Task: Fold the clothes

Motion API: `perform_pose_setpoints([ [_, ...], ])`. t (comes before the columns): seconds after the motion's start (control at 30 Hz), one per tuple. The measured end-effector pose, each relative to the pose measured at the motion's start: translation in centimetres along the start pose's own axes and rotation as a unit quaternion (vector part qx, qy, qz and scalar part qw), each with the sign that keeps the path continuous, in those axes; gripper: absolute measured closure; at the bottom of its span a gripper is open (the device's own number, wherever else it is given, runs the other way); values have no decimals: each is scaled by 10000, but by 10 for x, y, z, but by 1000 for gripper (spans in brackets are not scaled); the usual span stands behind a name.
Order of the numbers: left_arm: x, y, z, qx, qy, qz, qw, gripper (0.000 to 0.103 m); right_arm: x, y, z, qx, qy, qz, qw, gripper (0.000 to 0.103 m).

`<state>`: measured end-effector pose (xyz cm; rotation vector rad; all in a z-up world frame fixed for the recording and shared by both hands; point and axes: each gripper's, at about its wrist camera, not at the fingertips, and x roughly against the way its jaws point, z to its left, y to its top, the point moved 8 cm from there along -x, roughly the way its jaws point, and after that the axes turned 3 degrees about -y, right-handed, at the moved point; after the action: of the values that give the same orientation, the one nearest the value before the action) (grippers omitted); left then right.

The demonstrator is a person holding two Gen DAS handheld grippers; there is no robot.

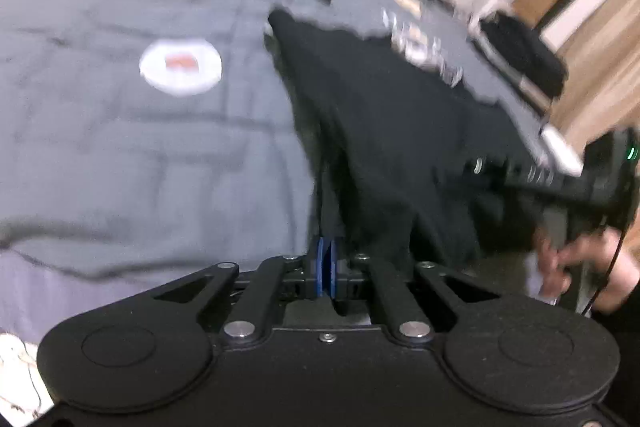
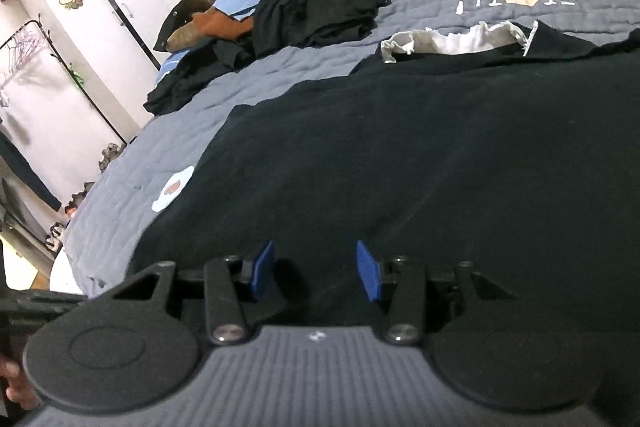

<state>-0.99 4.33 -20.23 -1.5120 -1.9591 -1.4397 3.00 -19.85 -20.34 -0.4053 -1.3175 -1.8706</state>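
We have the left gripper (image 1: pixel 327 259) pinched shut on a fold of the black cotton garment (image 1: pixel 384 131), which rises from bottom centre of the left view. The right gripper (image 2: pixel 316 275) hangs partly open, holding nothing, over the same garment (image 2: pixel 400 147) spread on the grey-blue quilted bedspread (image 2: pixel 224 99). One-sided pulling could skew it (blur hides how deep our pinch is).
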Motion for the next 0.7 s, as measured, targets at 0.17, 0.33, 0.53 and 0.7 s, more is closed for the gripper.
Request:
perform_pose_setpoints([
  [0.17, 15, 17, -3, 2, -124, -506, 9986, 89, 0, 1, 1, 13, -60, 11, 10000, 57],
  [0.33, 30, 43, 7, 486, -346, -1249, 9904, 48, -1, 3, 3, -15, -91, 25, 10000, 57],
  [0.53, -2, 52, -5, 390, -290, -1121, 9925, 52, -2, 2, 3, -3, -122, 19, 9999, 57],
  [0.7, -27, 46, 2, 536, -53, -869, 9948, 93, -2, 1, 4, 81, -122, -17, 9999, 56],
])
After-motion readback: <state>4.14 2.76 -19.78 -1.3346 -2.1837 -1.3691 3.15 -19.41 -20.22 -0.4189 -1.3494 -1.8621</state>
